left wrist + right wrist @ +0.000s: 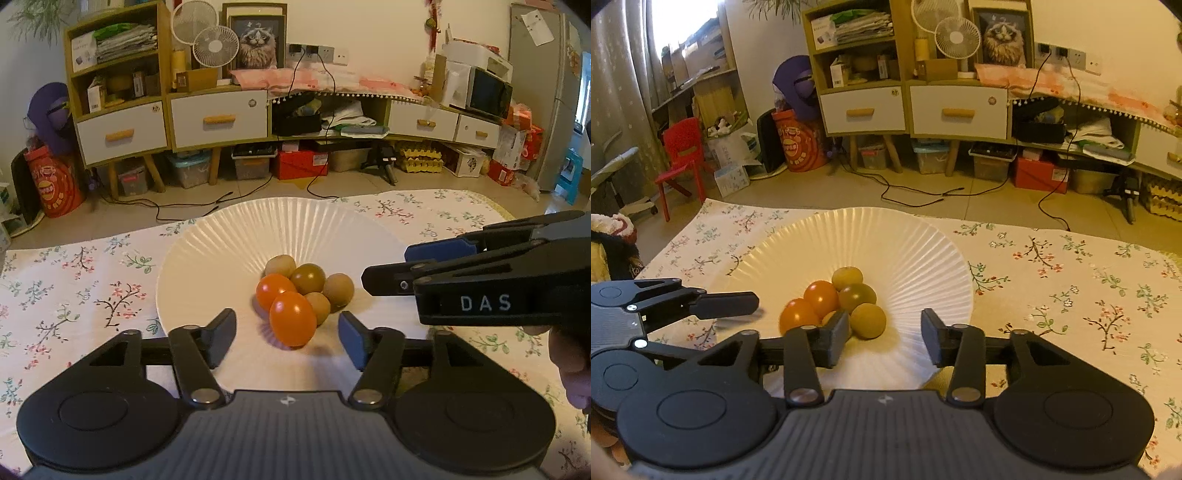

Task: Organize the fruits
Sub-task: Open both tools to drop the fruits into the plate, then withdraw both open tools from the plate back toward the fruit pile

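A white ribbed plate [229, 236] [905, 240] sits on the floral cloth and holds a cluster of small fruits: two orange ones [291, 317] [820, 297], a darker olive one [308, 278] [857, 295] and several tan ones [338, 290] [868, 320]. My left gripper [287, 334] is open and empty, its fingers on either side of the nearest orange fruit, just in front of it. My right gripper [884, 338] is open and empty over the plate's near right part, beside a tan fruit. Each gripper shows in the other's view: the right one [384, 271], the left one [753, 302].
The floral tablecloth [74, 295] [1071, 288] covers the table around the plate. Beyond the table edge lie the floor, cables, shelves and drawers [218, 118]. A red chair [681, 155] stands at the far left.
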Tool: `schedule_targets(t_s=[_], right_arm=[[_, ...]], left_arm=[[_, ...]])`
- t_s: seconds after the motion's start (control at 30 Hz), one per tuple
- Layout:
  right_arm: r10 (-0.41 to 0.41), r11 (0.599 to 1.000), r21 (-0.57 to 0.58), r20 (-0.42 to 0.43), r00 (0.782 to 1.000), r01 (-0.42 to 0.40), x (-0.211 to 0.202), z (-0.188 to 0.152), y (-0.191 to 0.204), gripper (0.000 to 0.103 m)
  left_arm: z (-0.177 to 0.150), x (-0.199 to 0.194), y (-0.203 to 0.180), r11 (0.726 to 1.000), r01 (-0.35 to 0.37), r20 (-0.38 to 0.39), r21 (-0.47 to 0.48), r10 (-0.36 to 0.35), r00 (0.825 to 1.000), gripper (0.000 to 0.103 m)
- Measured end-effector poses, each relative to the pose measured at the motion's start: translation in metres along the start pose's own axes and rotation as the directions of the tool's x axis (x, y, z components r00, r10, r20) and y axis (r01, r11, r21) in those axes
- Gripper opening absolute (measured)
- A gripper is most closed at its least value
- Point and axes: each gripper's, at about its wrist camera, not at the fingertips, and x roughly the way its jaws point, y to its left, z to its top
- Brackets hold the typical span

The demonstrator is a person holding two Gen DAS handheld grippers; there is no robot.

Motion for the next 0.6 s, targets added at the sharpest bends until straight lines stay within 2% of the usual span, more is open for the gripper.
schedule_targets(t_s=[0.07,0.17,0.27,0.6], right_arm=[[-0.003,1.000,-0.005,0.006,1.000,0.003,-0.005,-0.001,0.001,0.050],[-0.003,1.000,-0.005,0.018,1.000,0.003,-0.014,-0.002,0.002,0.057],[-0.005,1.000,0.003,0.025,1.000,0.005,-0.021,-0.003,0.003,0.065],[-0.007,1.000,-0.002,0.028,1.000,0.007,-0.039,-0.016,0.011,0.076]], left_arm=[[-0.001,-0.005,-0.001,1.000,0.003,0.004,0.007,-0.003,1.000,0.073],[-0.002,-0.013,-0.003,1.000,0.001,0.013,0.013,-0.001,1.000,0.080],[-0.003,-0.021,-0.002,1.000,0.003,0.018,0.012,-0.003,1.000,0.082],[-0.017,-0.043,-0.001,1.000,0.008,0.014,0.009,-0.008,1.000,0.094]])
